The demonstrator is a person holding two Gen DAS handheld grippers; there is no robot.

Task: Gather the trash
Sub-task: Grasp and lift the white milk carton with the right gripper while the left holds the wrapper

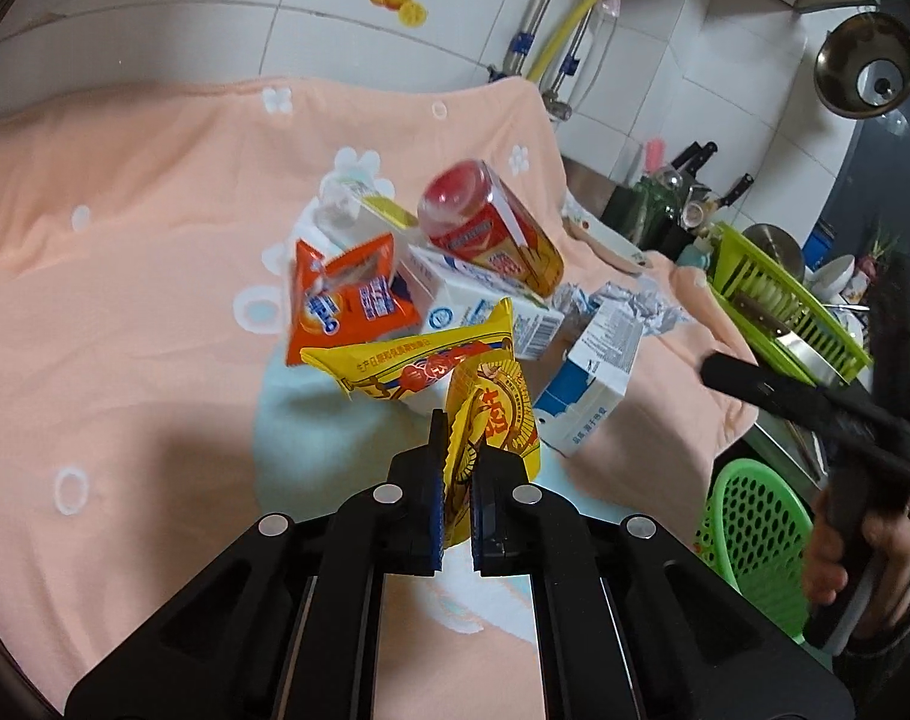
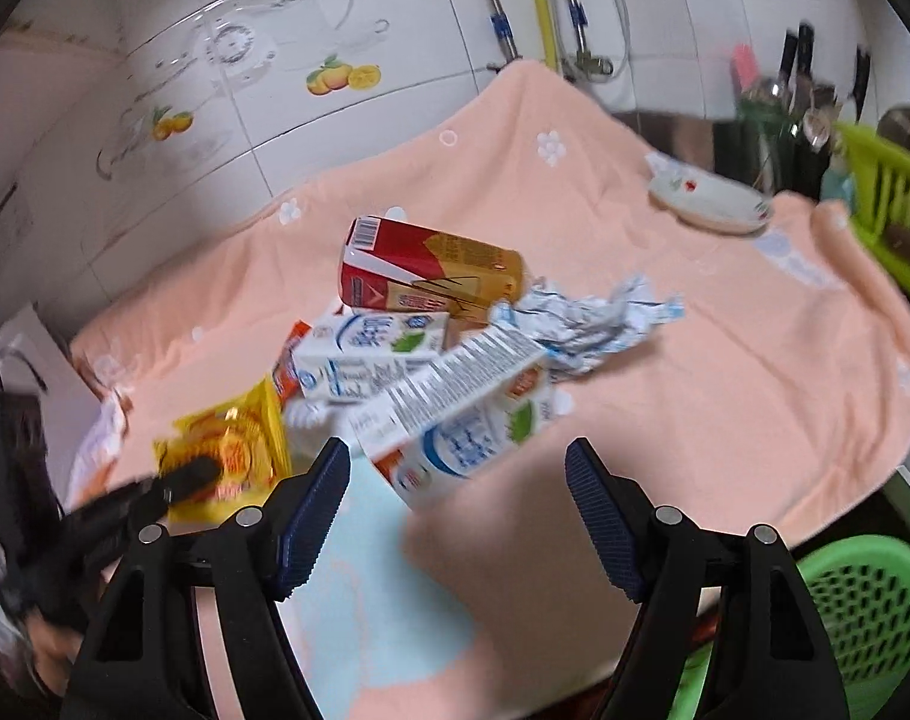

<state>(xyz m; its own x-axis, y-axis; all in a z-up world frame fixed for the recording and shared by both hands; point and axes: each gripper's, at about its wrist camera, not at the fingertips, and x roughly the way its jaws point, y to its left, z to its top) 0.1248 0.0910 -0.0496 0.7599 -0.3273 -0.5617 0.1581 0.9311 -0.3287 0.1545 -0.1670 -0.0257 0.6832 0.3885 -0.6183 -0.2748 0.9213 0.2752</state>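
Observation:
A heap of trash lies on the peach cloth [image 1: 125, 276]. My left gripper [image 1: 460, 456] is shut on a yellow snack wrapper [image 1: 503, 420], lifted a little at the heap's near edge. Behind it are an orange packet [image 1: 347, 300], a red-and-gold drink carton [image 1: 491, 228], a white milk carton [image 1: 485, 306] and crumpled foil [image 1: 635, 306]. My right gripper [image 2: 458, 468] is open, and the near corner of a blue-and-white carton [image 2: 455, 420] reaches between its fingertips without touching the pads. At the left of the right wrist view the left gripper [image 2: 185, 474] pinches the yellow wrapper [image 2: 233, 444].
A green perforated basket [image 2: 863, 606] stands low beyond the cloth's right edge. A white dish [image 2: 707, 204] sits at the cloth's far right. Behind it are a green dish rack [image 2: 893, 198] and a knife holder [image 1: 659, 204]. Tiled wall and pipes [image 1: 551, 18] close off the back.

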